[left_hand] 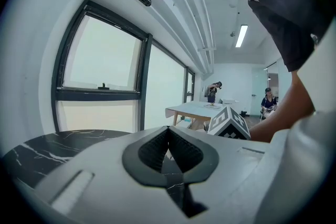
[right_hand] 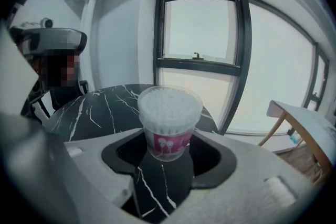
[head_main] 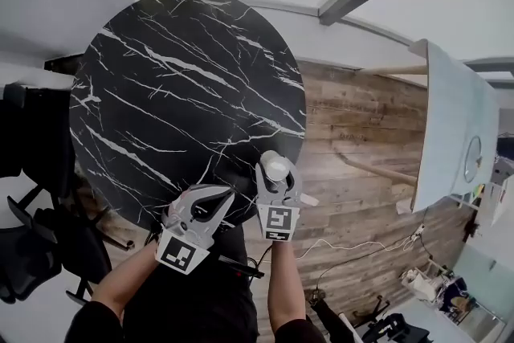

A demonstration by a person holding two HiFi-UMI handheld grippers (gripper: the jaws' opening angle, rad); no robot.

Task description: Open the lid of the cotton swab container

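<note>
The cotton swab container [right_hand: 169, 120] is a small clear tub with a pink label, packed with white swabs and with its clear lid on. It sits between the jaws of my right gripper [right_hand: 168, 140], which is shut on its sides and holds it over the near edge of the table. From the head view the container [head_main: 275, 167] shows in the right gripper [head_main: 277, 173], lid upward. My left gripper [head_main: 225, 193] is beside it to the left, shut and empty. In the left gripper view its fingertips [left_hand: 168, 130] meet with nothing between them.
A round black marble table [head_main: 185, 92] lies ahead, on a wooden floor [head_main: 361, 149]. Black chairs [head_main: 32, 173] stand at the left. A white table [head_main: 454, 132] stands at the right, with a cable [head_main: 353, 249] on the floor near it. Two people [left_hand: 212, 92] stand far off.
</note>
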